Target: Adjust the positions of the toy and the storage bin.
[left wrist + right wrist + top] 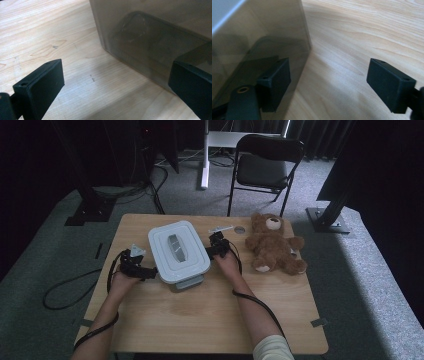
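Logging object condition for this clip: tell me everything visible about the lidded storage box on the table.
The storage box is a rounded rectangular plastic container with a pale, whitish lid bearing a grey recessed handle in its middle. Its walls look smoky and translucent in both gripper views. The lid is on. It stands upright on the wooden table, left of centre and turned slightly askew. The left hand-held gripper and right hand-held gripper flank its two sides, jaws open; whether either touches the wall cannot be told.

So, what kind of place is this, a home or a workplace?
Probably a lab or studio set up for recording, not a home: black curtains surround a carpeted floor, metal stand bases flank the wooden table, and cables trail across the carpet.
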